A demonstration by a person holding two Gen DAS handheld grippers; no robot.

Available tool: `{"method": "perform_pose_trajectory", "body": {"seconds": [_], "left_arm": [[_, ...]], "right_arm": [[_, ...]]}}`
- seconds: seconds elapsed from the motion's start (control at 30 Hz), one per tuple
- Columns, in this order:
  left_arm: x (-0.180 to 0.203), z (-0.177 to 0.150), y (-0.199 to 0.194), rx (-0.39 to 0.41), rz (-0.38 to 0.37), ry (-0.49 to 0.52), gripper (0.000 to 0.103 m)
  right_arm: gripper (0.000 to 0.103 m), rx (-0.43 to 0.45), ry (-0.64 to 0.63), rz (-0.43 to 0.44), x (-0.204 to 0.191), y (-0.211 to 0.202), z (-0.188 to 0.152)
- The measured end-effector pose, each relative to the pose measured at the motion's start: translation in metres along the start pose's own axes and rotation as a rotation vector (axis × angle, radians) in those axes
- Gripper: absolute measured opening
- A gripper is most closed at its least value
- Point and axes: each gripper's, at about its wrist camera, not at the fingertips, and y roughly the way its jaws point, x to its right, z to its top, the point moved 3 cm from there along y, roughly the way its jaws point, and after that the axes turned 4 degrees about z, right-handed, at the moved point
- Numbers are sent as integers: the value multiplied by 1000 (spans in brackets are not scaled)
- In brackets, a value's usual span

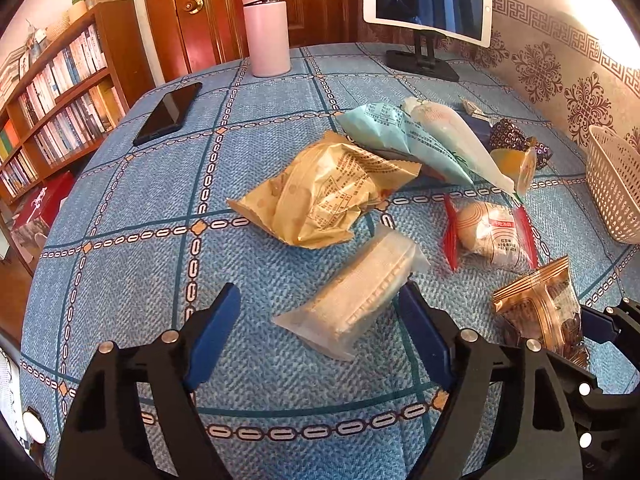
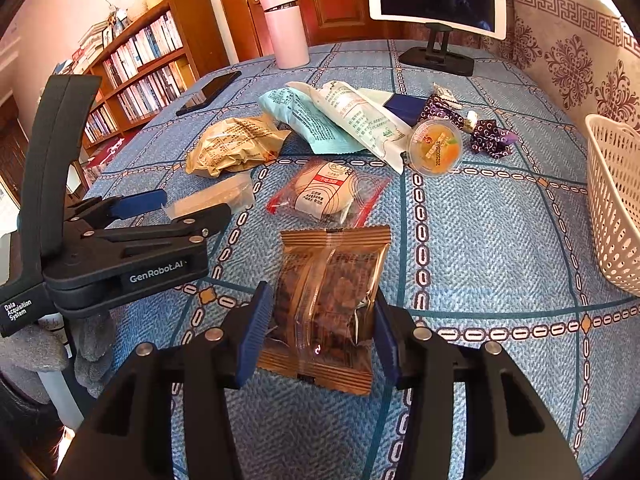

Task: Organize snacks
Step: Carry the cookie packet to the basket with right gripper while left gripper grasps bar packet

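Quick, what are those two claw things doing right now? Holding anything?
Left gripper: open, fingers either side of the pale wafer pack, not gripping it.
Right gripper: closed on the gold snack packet.

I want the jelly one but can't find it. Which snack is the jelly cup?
Find the white basket at the table's right edge, then look left toward the pile of packets in the middle. At the pile's near right end sits the jelly cup, against a long white packet. It is the only round tub, clear with orange inside.
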Motion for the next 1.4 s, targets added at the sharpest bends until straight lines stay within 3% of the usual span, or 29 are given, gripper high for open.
{"method": "perform_pose_trajectory", "body": {"seconds": [0.17,0.23,0.33,0.63,1.0,1.07,1.13,1.4], "left_arm": [[5,1,2,2,-25,10,62],[6,0,1,7,-33,7,51],[6,-1,-2,8,-43,7,43],[4,-12,-18,-15,-93,-24,42],[10,-5,-5,-24,-56,-6,53],[12,-4,-3,-6,-38,13,46],[13,-3,-6,-3,-42,14,29],[3,2,-33,55,-40,-35,28]], "right_arm": [[53,-4,5,10,-1,2,0],[56,-5,3,10,-2,3,1],[60,-5,-7,9,-5,5,2],[61,-2,-9,1,-6,7,3],[59,10,-53,-43,-9,14,5],[56,17,-76,-61,-12,13,5],[54,21,-77,-53,-11,11,3],[51,71,-25,-1,-1,-13,6]]}}
